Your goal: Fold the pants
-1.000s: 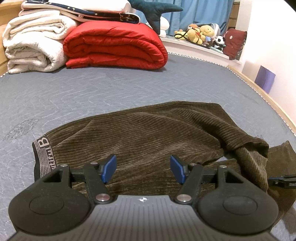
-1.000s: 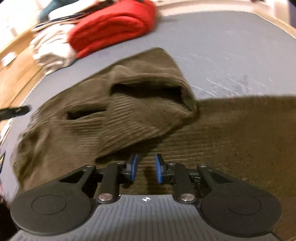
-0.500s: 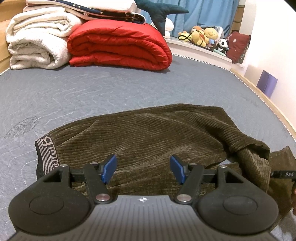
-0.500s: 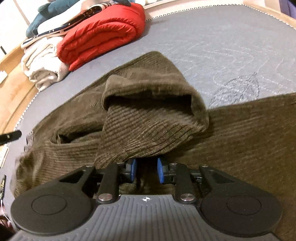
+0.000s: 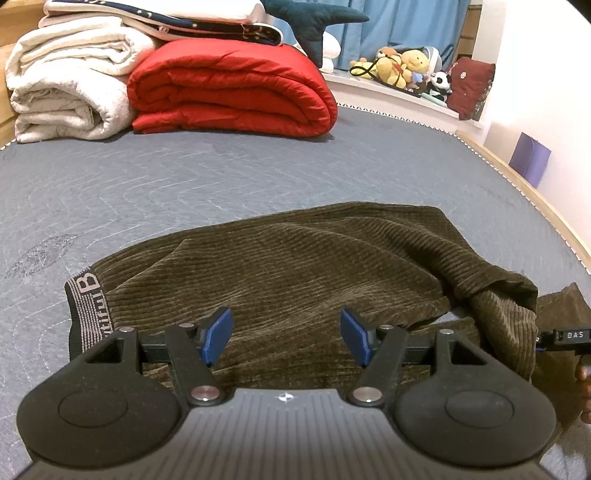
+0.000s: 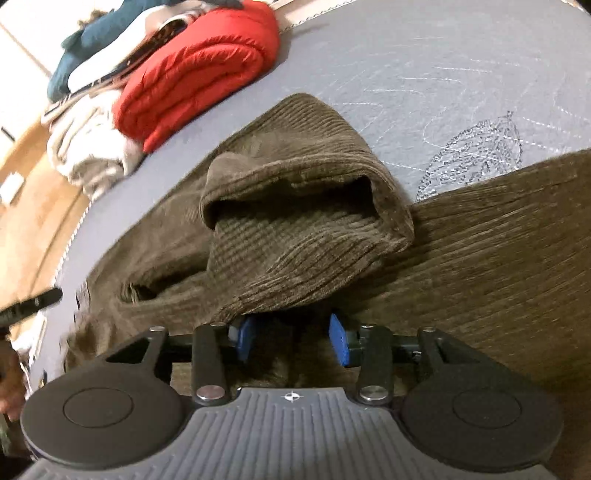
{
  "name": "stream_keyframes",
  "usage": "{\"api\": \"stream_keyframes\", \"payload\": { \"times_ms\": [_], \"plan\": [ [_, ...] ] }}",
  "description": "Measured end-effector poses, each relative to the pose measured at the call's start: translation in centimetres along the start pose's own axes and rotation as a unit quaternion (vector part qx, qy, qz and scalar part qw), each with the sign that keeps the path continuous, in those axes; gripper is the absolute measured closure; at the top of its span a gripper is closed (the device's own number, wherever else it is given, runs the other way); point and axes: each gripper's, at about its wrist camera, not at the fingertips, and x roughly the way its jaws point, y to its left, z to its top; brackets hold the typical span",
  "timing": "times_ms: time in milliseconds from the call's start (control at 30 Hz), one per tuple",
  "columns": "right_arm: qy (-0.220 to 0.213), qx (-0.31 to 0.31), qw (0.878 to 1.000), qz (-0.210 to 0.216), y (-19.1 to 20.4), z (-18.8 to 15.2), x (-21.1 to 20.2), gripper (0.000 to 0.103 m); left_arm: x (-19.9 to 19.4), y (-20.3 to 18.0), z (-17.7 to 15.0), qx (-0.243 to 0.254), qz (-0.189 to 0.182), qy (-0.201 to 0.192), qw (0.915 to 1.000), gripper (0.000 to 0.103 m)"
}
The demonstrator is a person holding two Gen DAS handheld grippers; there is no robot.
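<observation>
Dark olive ribbed pants [image 5: 303,273] lie on the grey mattress [image 5: 184,177], the lettered waistband [image 5: 88,306] at the left. My left gripper [image 5: 286,338] is open and empty, just above the near edge of the pants. In the right wrist view one leg end [image 6: 306,236] is folded back over the other leg [image 6: 498,243] and gapes open. My right gripper [image 6: 291,338] is open, with the folded leg's hem lying over its fingertips. The right gripper's tip [image 5: 565,336] shows at the far right in the left wrist view.
A folded red quilt [image 5: 232,88], white blankets [image 5: 70,96] and a dark shark plush [image 5: 314,22] are stacked at the far end of the mattress. Soft toys [image 5: 410,70] sit on a ledge. The wooden bed edge [image 5: 535,195] runs along the right.
My right gripper has opened and let go of the pant leg, which now rests folded over the other leg. The left gripper has edged closer, still open.
</observation>
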Motion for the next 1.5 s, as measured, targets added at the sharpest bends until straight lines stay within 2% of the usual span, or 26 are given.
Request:
{"api": "stream_keyframes", "payload": {
  "times_ms": [100,167,200,267,333,367,500,533,600,700,733,767,800,833,867,900,1033,1133,1200,1233,1267,1300,1333,1400,1467,1500],
  "plan": [
    [-0.004,-0.011,1.000,-0.024,0.7,-0.5,1.1,0.056,0.2,0.1,-0.1,-0.002,0.002,0.002,1.0000,0.032],
    [-0.016,-0.042,0.998,-0.046,2.1,-0.9,1.8,0.057,0.3,0.0,0.0,-0.002,0.002,0.002,1.0000,0.032],
    [-0.019,-0.056,0.996,-0.059,2.7,-1.0,2.0,0.062,0.2,0.1,0.0,-0.002,0.002,0.003,1.0000,0.032],
    [-0.032,-0.073,0.994,-0.079,3.8,-1.1,2.2,0.095,0.2,0.1,0.0,-0.004,0.002,0.003,1.0000,0.032],
    [-0.050,-0.084,0.992,-0.084,4.5,-0.5,1.5,0.095,0.1,0.2,0.0,-0.008,0.001,0.003,1.0000,0.032],
    [-0.072,-0.097,0.988,-0.092,5.2,0.1,0.4,0.096,0.0,0.4,0.1,-0.009,0.000,0.002,1.0000,0.032],
    [-0.147,-0.160,0.968,-0.128,6.7,4.0,-4.9,0.097,-0.2,0.8,0.2,-0.015,-0.002,0.000,0.9999,0.032],
    [-0.161,-0.190,0.957,-0.146,6.8,5.2,-6.1,0.097,-0.2,0.8,0.2,-0.012,0.000,0.000,0.9999,0.032],
    [-0.172,-0.283,0.920,-0.211,7.1,7.2,-6.9,0.097,-0.1,0.9,0.2,-0.012,0.000,0.001,0.9999,0.032],
    [-0.160,-0.389,0.860,-0.287,6.1,10.3,-7.3,0.097,-0.1,1.2,0.4,-0.015,-0.001,0.003,0.9999,0.032],
    [-0.160,-0.435,0.823,-0.328,5.6,11.0,-7.0,0.098,-0.1,1.2,0.5,-0.015,-0.002,0.002,0.9999,0.032],
    [-0.162,-0.485,0.773,-0.375,4.8,11.3,-6.5,0.098,-0.1,1.2,0.6,-0.016,-0.003,0.001,0.9999,0.032],
    [-0.164,-0.532,0.713,-0.426,3.6,11.8,-5.8,0.098,-0.1,1.2,0.8,-0.015,-0.003,-0.001,0.9999,0.032],
    [-0.171,-0.558,0.667,-0.464,2.5,12.3,-5.1,0.098,-0.1,1.1,0.8,-0.014,-0.003,-0.002,0.9999,0.032],
    [-0.183,-0.568,0.631,-0.495,1.1,13.2,-4.6,0.098,0.0,1.0,1.0,-0.012,-0.004,-0.004,0.9999,0.032],
    [-0.190,-0.559,0.627,-0.508,-0.1,14.2,-4.3,0.098,0.1,0.9,1.0,-0.009,-0.003,-0.004,0.9999,0.032],
    [-0.154,-0.474,0.688,-0.527,-5.5,17.8,-2.1,0.098,0.7,0.4,1.0,0.001,-0.006,0.004,1.0000,0.032],
    [-0.125,-0.378,0.732,-0.553,-10.5,19.6,0.4,0.098,1.0,0.0,0.8,0.014,-0.007,0.007,0.9998,0.032],
    [-0.123,-0.302,0.784,-0.529,-13.7,20.6,0.8,0.098,1.1,-0.1,0.6,0.017,-0.004,0.008,0.9998,0.032],
    [-0.129,-0.274,0.797,-0.523,-14.5,21.0,0.9,0.098,1.1,0.0,0.6,0.016,-0.004,0.009,0.9998,0.032],
    [-0.136,-0.242,0.801,-0.530,-15.1,21.3,1.1,0.098,1.1,0.1,0.6,0.014,-0.004,0.009,0.9998,0.032],
    [-0.151,-0.200,0.813,-0.526,-15.5,21.4,0.7,0.096,1.1,0.2,0.7,0.012,-0.005,0.009,0.9999,0.032],
    [-0.168,-0.161,0.834,-0.500,-15.8,21.3,-0.1,0.093,1.0,0.2,0.7,0.011,-0.004,0.008,0.9999,0.032],
    [-0.190,-0.076,0.890,-0.406,-15.8,20.5,-1.4,0.093,0.9,0.4,0.9,0.009,-0.003,0.004,0.9999,0.032],
    [-0.179,-0.033,0.934,-0.308,-15.0,19.0,-1.6,0.092,0.8,0.7,1.0,0.005,-0.001,0.002,1.0000,0.032],
    [-0.171,-0.023,0.949,-0.265,-13.9,17.9,-1.4,0.092,0.8,0.9,1.1,0.004,0.001,0.001,1.0000,0.031]
  ]
}}
